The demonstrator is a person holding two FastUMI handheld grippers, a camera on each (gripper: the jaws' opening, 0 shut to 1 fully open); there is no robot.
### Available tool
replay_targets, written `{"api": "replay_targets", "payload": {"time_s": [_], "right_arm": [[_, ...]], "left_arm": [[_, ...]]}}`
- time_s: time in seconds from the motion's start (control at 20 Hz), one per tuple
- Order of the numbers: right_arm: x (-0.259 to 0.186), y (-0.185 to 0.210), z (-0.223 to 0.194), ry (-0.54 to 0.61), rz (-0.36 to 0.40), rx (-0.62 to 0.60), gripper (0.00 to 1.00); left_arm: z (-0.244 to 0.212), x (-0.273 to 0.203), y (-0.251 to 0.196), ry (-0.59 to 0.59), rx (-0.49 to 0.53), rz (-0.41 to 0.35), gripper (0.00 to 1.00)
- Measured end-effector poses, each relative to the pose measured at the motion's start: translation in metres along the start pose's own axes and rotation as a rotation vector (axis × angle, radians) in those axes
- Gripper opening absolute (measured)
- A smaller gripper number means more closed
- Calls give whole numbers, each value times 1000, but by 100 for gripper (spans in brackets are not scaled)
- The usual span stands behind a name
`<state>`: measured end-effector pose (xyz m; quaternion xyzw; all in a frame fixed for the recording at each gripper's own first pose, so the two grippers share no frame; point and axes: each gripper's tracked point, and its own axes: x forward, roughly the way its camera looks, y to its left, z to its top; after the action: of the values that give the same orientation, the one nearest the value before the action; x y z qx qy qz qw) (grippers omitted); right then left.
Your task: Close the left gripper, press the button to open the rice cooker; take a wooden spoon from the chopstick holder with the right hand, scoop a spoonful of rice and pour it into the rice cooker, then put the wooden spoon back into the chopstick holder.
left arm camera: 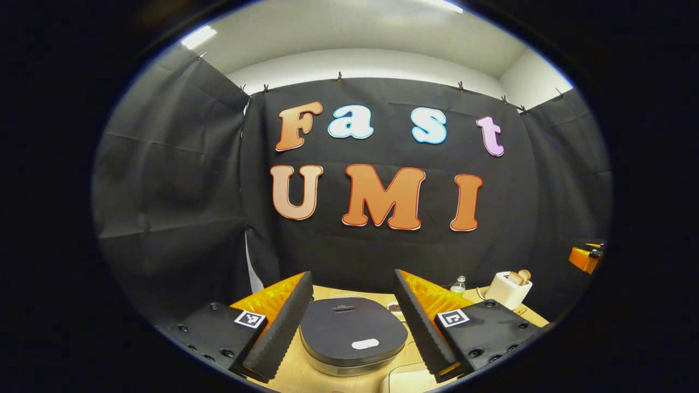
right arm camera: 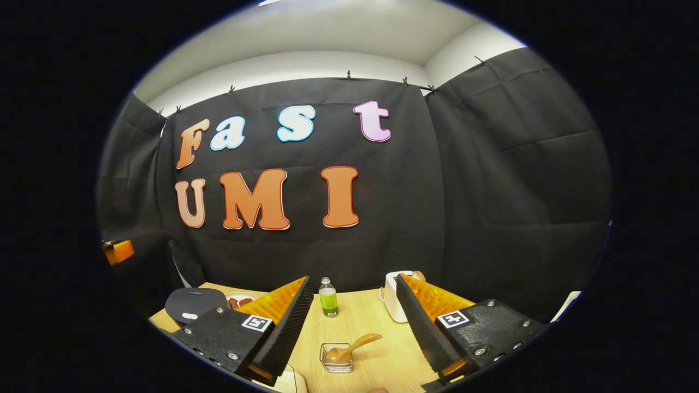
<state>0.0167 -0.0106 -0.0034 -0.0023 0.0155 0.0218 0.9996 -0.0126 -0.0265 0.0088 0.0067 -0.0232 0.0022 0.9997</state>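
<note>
1. So, the left gripper (left arm camera: 353,319) hangs with its jaws wide apart and empty, rice cooker (left arm camera: 352,334) dead ahead at 12 o'clock between its fingers, lid down. I'd guess the jaws need closing before the pale button (left arm camera: 365,344) gets pressed.
2. Right gripper (right arm camera: 354,322) is wide too, empty. The wooden spoon (right arm camera: 352,347) sits in a small clear holder (right arm camera: 336,357) at 12, handle pointing toward 2 o'clock.
</note>
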Motion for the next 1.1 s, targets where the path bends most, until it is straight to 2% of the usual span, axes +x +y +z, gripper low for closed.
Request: {"api": "replay_targets", "payload": {"time_s": [0.15,0.35,0.65,0.95,1.1], "right_arm": [[0,1,3,2,0,15,94],[-4,3,-1,0,-5,12,94],[-10,11,-5,17,5,26,94],[-13,12,-3,16,-1,5,94],[-13,11,-5,22,-6,12,94]], "left_arm": [[3,0,-2,-7,15,-16,100],[2,-4,-2,1,11,-35,96],[8,-13,16,2,23,-20,96],[0,-11,16,14,34,-20,77],[0,-8,11,9,35,-29,50]]}}
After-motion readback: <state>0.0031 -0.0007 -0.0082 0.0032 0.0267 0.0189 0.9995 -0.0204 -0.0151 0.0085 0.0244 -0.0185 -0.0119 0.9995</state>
